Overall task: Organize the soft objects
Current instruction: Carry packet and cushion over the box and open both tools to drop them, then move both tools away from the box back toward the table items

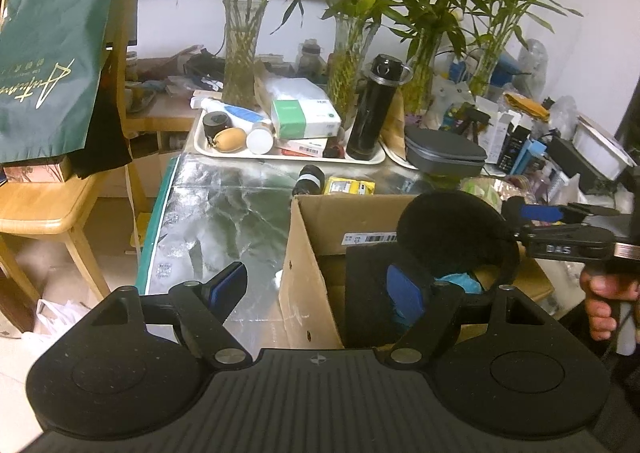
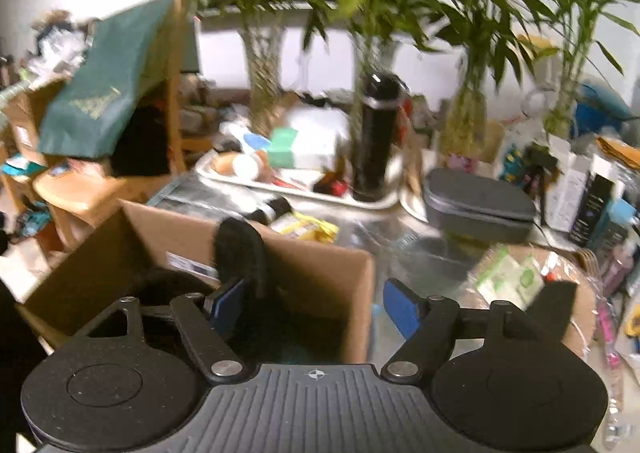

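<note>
Gold script reading "Autumn" runs sideways up the green bag point(image 1: 52, 49) hanging on the chair at the left edge of the left wrist view; the smaller gold line beside it is too small to read. A white shipping label point(image 1: 368, 239) with a barcode sits on the inner wall of the cardboard box point(image 1: 308, 253); its characters are illegible. Pale lettering on the right gripper point(image 1: 560, 249) cannot be made out.

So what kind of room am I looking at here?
Probably a lived-in home, at a cluttered table: bamboo stems in glass vases, a tray of toiletries and tissues, a wooden chair, and a cardboard box being filled.
</note>
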{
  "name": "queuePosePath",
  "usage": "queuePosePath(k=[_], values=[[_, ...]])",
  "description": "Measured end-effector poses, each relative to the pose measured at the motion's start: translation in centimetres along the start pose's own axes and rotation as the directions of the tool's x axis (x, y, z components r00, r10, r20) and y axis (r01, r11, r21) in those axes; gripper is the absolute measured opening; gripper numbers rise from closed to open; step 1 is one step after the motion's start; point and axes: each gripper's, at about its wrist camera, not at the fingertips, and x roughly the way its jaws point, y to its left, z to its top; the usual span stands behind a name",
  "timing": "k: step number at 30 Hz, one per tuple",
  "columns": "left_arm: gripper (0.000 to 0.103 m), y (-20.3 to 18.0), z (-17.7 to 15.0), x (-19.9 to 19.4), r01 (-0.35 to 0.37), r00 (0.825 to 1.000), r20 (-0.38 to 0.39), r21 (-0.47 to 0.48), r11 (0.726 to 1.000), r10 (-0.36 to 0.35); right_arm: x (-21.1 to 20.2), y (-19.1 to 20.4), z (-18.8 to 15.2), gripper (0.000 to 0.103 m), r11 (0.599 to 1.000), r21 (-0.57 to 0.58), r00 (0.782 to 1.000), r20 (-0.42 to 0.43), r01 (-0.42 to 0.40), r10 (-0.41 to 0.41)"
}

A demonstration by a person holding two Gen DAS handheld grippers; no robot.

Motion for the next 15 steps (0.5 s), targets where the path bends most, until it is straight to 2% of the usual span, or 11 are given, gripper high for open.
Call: queuePosePath(k=[4, 8, 11, 15], values=[[0.077, 0.0, -0.1, 0.4, -0.006, 1.0, -0.011, 0.011, 1.0, 0.006, 1.5, -1.6, -0.9, 0.075, 0.997, 0.046, 0.996, -0.061, 0.063, -0.06], [0.077, 0.3, 0.0, 1.1, -0.016, 1.0, -0.027, 0.01, 1.0, 0.016, 2.3, -2.1, -1.6, 0.075, 0.996, 0.046, 0.99, -0.12, 0.075, -0.069], [0.077, 0.6, 0.1, 1.4, -0.017, 0.999, -0.027, 0.002, 1.0, 0.017, 1.6, -2.3, -1.8, 0.076, 0.998, 0.066, 0.997, -0.077, 0.019, -0.014], [0.077, 1.0, 0.4, 1.8, -0.023, 0.999, -0.024, -0.01, 1.0, 0.023, 1.2, -2.8, -1.4, 0.084, 0.992, 0.114, 0.999, -0.02, -0.046, 0.049]])
